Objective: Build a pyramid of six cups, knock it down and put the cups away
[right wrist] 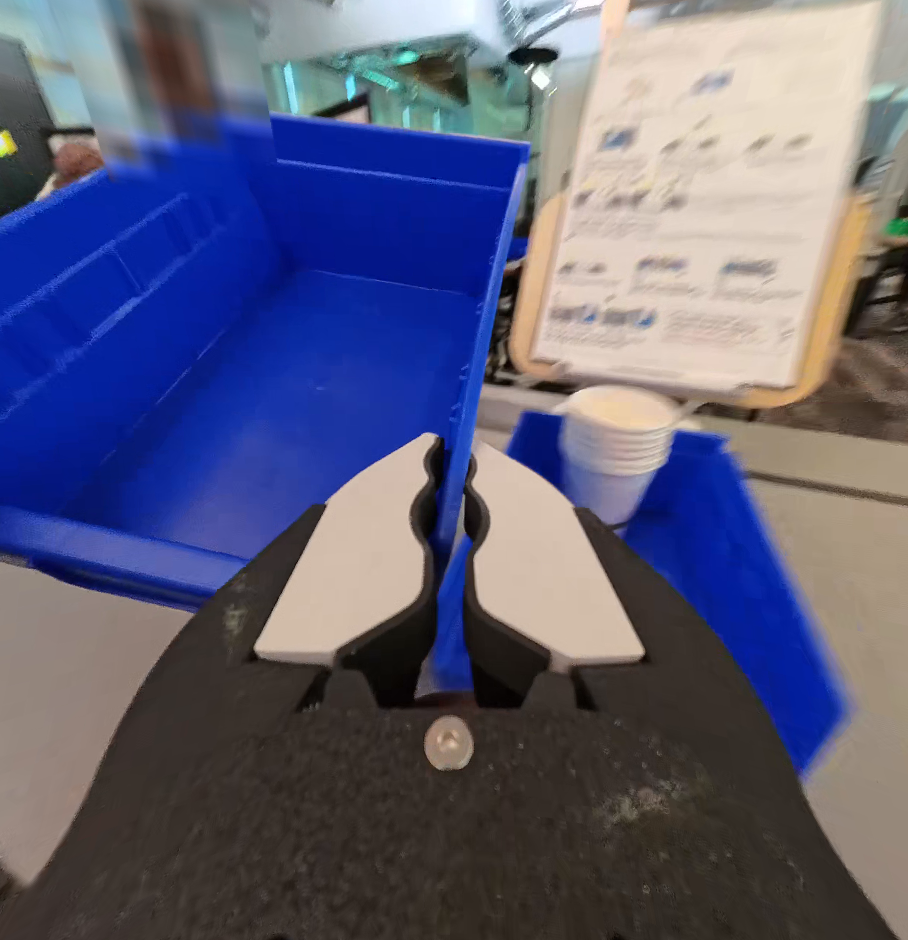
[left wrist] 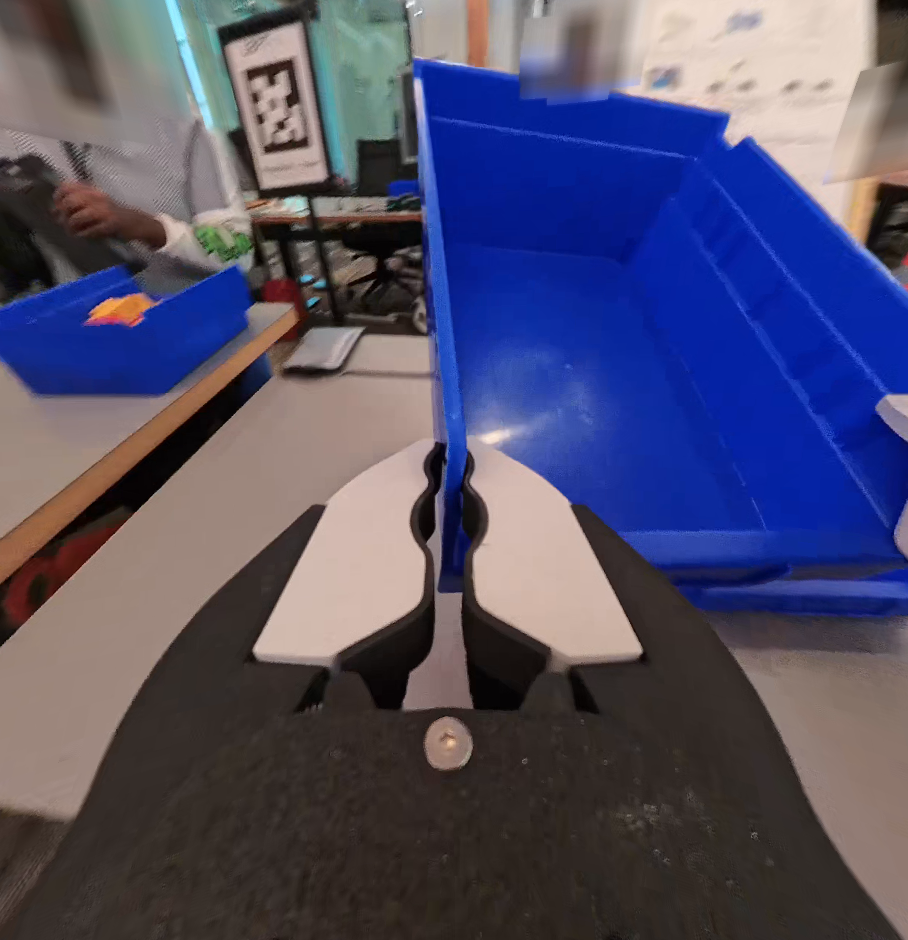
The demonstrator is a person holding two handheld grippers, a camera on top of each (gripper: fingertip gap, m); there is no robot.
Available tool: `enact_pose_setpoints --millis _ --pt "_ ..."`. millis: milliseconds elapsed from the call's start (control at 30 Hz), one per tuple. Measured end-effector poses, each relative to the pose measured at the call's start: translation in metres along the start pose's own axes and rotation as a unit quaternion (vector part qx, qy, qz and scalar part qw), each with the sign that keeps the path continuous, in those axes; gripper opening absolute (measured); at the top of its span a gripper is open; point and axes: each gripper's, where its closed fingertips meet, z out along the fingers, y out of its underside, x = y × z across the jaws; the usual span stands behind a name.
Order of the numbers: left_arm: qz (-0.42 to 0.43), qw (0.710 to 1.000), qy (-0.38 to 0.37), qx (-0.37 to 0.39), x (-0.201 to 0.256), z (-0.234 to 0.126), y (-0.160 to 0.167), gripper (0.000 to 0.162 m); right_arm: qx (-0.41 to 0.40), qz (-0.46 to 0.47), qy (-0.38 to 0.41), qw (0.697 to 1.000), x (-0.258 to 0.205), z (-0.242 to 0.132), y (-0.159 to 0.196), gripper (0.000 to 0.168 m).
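Grey and bare, the worktop (left wrist: 289, 483) is stretching under a busy workshop, and I am working across it from left to right. Farthest left, on a neighbouring surface, a small blue bin (left wrist: 121, 335) is holding something orange, with a person's hand (left wrist: 90, 213) behind it.

My left gripper (left wrist: 452, 503) is clenching the left side wall of the big blue bin (left wrist: 569, 356), one finger inside, one outside. This bin is showing nothing inside. My right gripper (right wrist: 454, 503) is pinching the opposite wall in the same way, so I am holding the bin between both hands; it looks tilted, though I cannot tell whether it is clear of the worktop.

Further right, just beside that wall, a stack of white cups (right wrist: 617, 447) is standing nested and upright in a second, lower blue bin (right wrist: 721, 559). Behind it a blurred poster board (right wrist: 696, 203) is leaning.

I judge the big bin to be stiff, light while empty, and smooth, so a grip low on the wall near the front corners should keep it from twisting or slipping. The cups look thin, very light and easily crushed; I would be taking each by its rim or upper wall with a gentle squeeze, minding that nested ones may lift together.
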Motion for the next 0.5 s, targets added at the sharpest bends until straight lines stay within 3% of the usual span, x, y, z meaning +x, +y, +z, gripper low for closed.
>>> enact_pose_setpoints --millis 133,233,333,500 --pt "0.029 0.996 0.08 0.027 0.112 0.025 -0.05 0.004 0.04 -0.009 0.093 0.995 0.114 -0.033 -0.062 0.002" --pt "0.043 0.99 0.132 0.037 0.21 0.042 -0.068 0.003 0.037 -0.021 0.159 0.986 0.207 -0.066 -0.087 0.002" --pt "0.028 0.982 0.188 0.01 0.309 0.055 -0.059 0.003 -0.004 -0.026 0.202 0.979 0.296 -0.095 -0.079 0.002" --pt "0.037 0.972 0.226 -0.061 0.436 0.074 -0.003 0.003 -0.096 0.008 0.235 0.967 0.416 -0.119 -0.012 0.002"
